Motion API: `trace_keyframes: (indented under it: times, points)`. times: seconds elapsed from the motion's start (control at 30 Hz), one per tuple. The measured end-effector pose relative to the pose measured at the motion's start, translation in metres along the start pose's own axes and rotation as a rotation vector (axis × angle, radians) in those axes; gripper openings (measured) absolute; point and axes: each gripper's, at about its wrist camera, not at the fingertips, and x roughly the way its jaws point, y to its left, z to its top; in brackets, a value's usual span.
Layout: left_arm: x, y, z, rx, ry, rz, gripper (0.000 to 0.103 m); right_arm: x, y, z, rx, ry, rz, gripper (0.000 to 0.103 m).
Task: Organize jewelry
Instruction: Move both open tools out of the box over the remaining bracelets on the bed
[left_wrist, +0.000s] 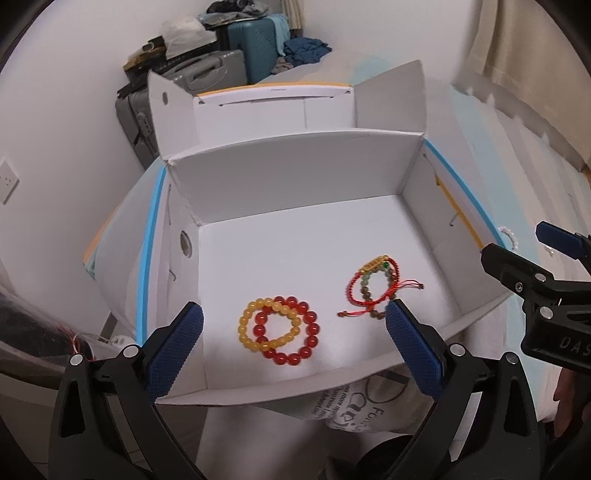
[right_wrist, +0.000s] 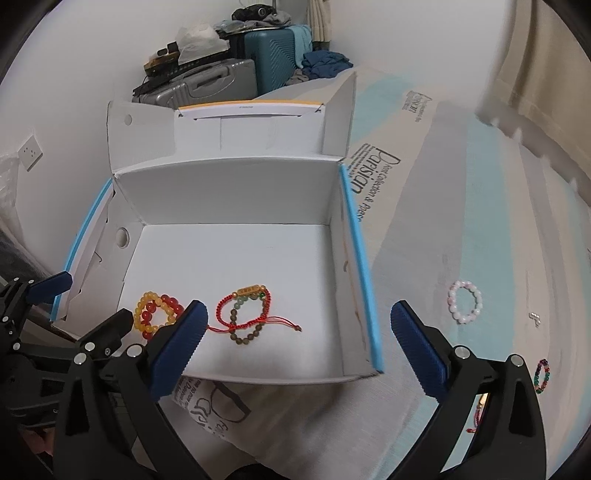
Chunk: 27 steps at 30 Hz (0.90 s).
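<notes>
Bracelets: four lie inside the white box (right_wrist: 236, 192), three outside.

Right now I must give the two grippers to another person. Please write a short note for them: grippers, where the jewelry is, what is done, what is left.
Left gripper: open, empty, above the white box.
Right gripper: open, empty, over the box's right front corner.
In the box: yellow bead bracelet lying overlapped with the red bead bracelet; beside them the red cord bracelet overlapped with a brown bead bracelet.
Still on the bed cover, right of the box: pink bead bracelet, multicolour bead bracelet, a small silver piece, and a thin cord piece partly hidden behind the right finger.
Done: four bracelets. Left: those outside.
</notes>
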Motion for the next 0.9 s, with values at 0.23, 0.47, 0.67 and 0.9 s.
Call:
trace_keyframes:
  times: [0.23, 0.47, 0.67, 0.9]
  points:
    - [-0.012, -0.025, 0.000, 0.032, -0.019, -0.019, 0.097, -0.023, -0.026, -0.008, 0.040, -0.027, -0.026, 0.095]
    - [-0.029, -0.056, 0.003, 0.059, -0.051, -0.046, 0.097, -0.048, -0.058, -0.020, 0.089, -0.064, -0.053, 0.095]
    - [-0.038, -0.083, 0.003, 0.088, -0.067, -0.060, 0.097, -0.064, -0.085, -0.030, 0.133, -0.080, -0.072, 0.095]
    - [-0.044, -0.118, 0.001, 0.131, -0.078, -0.085, 0.097, -0.079, -0.119, -0.046, 0.188, -0.095, -0.103, 0.095]
